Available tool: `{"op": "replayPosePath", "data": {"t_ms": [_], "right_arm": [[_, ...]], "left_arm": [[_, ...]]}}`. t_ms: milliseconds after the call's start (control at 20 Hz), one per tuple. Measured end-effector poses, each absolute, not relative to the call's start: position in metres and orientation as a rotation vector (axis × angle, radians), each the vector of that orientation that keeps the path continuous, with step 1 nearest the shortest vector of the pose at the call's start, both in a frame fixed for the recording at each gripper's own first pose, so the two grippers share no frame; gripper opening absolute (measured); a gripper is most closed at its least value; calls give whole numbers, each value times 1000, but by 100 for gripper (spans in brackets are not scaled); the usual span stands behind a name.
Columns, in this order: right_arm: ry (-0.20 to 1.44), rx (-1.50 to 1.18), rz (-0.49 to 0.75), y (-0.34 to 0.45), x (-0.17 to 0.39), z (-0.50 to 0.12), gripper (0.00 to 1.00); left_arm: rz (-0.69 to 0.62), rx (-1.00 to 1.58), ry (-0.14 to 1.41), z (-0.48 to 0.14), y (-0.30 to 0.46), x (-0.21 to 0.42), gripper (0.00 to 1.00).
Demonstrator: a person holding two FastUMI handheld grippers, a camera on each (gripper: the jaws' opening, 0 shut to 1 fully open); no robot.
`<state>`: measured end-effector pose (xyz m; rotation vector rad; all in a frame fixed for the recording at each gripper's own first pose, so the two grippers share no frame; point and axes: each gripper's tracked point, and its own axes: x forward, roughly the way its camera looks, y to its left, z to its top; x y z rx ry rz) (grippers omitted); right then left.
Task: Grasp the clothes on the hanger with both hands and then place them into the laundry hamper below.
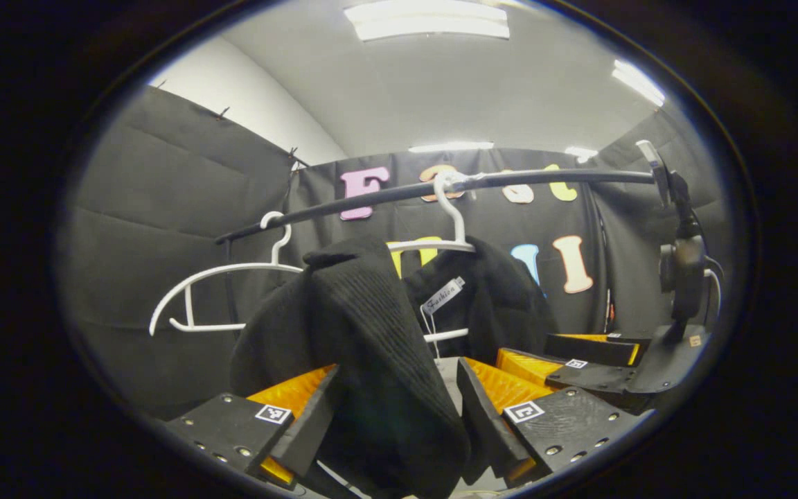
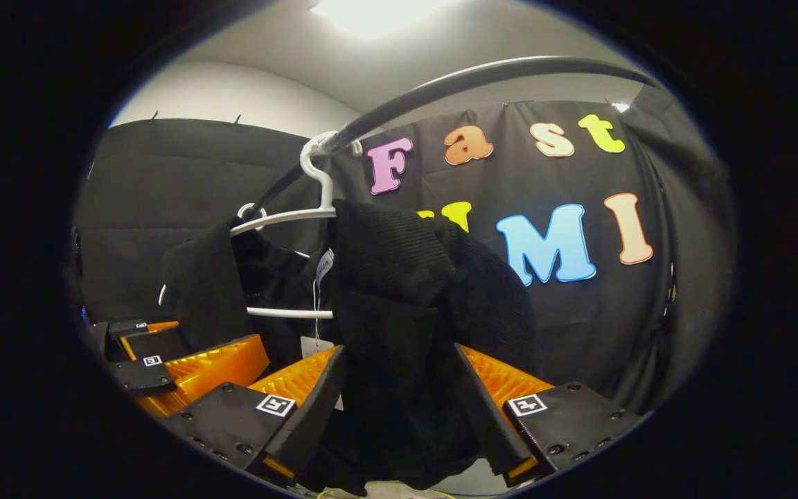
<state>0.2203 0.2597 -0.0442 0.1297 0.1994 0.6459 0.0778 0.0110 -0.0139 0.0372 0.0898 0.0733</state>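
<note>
Left gripper [image 1: 395, 416], left gripper view: both fingers [image 1: 309, 426] press on a thick fold of the black knit garment [image 1: 371, 326], which bunches up between them and drapes down past the tips. Right gripper [image 2: 399, 416], right gripper view: the two fingers [image 2: 482, 409] likewise pinch a hanging fold of the same garment [image 2: 406, 291], the cloth filling the gap between them. In the left gripper view the right gripper [image 1: 579, 360] lies just to the right and a little farther off; in the right gripper view the left gripper [image 2: 163, 367] lies at lower left. The garment is partly on a white hanger [image 1: 451, 235], whose upper arm and lower crossbar show between the two gathered folds; a paper tag [image 1: 442, 295] on a string dangles at the collar. The hanger's hook sits over a dark horizontal rail [image 1: 524, 179] that crosses the upper scene. A second white hanger [image 1: 212, 291], bare, hangs farther left on the same rail. A device on a dark stand [image 1: 679, 263] rises at the right edge of the left gripper view. Strip lights [image 1: 427, 21] are set in the pale ceiling.
</note>
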Motion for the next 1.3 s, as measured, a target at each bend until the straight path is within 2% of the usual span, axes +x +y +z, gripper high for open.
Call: {"op": "replayPosePath", "data": {"t_ms": [200,250,300,400,500,550,650,700,800,900,950,1000,1100,1300], "right_arm": [[227,162,701,272,224,-51,96],[227,168,710,275,224,-52,100],[226,171,716,278,226,-52,95],[234,174,728,283,229,-56,94],[255,180,752,289,230,-59,93],[265,186,759,291,231,-61,88],[276,197,774,294,232,-62,66],[275,200,776,294,234,-61,65],[273,212,785,293,235,-59,50],[264,239,769,291,240,-56,36],[260,256,755,288,242,-55,17],[251,265,743,282,243,-53,10],[202,244,711,272,249,-47,2],[65,138,614,245,265,-28,2]], "left_arm": [[119,43,117,-21,16,78,94],[127,43,114,-21,17,77,94],[139,47,110,-22,19,79,94],[153,65,111,-23,21,81,94],[157,72,115,-24,21,82,90],[175,70,115,-23,24,82,81],[189,69,132,-27,27,80,61],[193,69,138,-28,27,79,52],[187,67,143,-28,25,79,52],[244,81,135,-28,39,77,35],[228,67,144,-30,36,76,27],[221,60,145,-27,33,71,18],[297,84,117,-24,52,70,2],[298,104,84,-12,59,61,2]]}}
